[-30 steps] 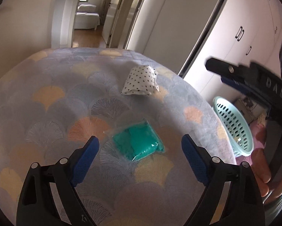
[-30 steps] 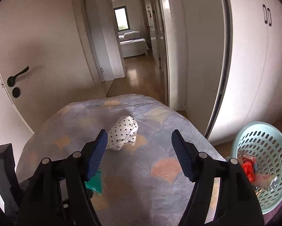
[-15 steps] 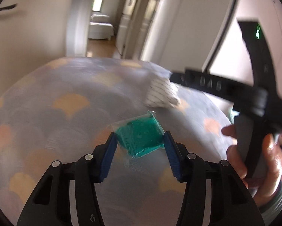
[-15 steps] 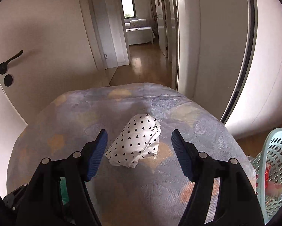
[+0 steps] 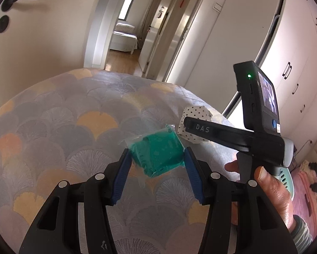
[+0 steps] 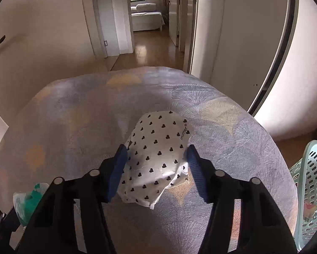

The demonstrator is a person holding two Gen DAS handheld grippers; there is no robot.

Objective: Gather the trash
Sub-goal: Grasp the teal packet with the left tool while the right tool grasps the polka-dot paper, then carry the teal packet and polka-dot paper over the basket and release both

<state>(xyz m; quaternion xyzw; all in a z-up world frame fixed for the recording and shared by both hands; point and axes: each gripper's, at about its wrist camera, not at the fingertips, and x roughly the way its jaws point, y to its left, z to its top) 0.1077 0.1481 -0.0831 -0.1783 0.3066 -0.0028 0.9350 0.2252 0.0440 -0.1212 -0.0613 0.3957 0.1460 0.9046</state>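
Observation:
A green packet in clear wrap (image 5: 157, 154) sits between the blue pads of my left gripper (image 5: 156, 163), which is shut on it and holds it just above the patterned bedspread (image 5: 73, 127). The packet also shows in the right wrist view (image 6: 29, 201). A white pack with black hearts (image 6: 158, 158) lies on the bedspread (image 6: 73, 116); my right gripper (image 6: 156, 158) has closed in on its sides, pads touching it. In the left wrist view the heart pack (image 5: 197, 114) is partly hidden behind the right gripper's body (image 5: 232, 133).
A pale green perforated basket (image 6: 310, 190) with trash in it stands on the floor off the bed's right edge. White wardrobe doors (image 5: 296, 53) run along the right. A doorway (image 6: 143, 10) and hallway lie beyond the bed's far edge.
My left gripper closed on the green packet and lifted it slightly. My right gripper moved forward and down over the heart pack and narrowed onto it.

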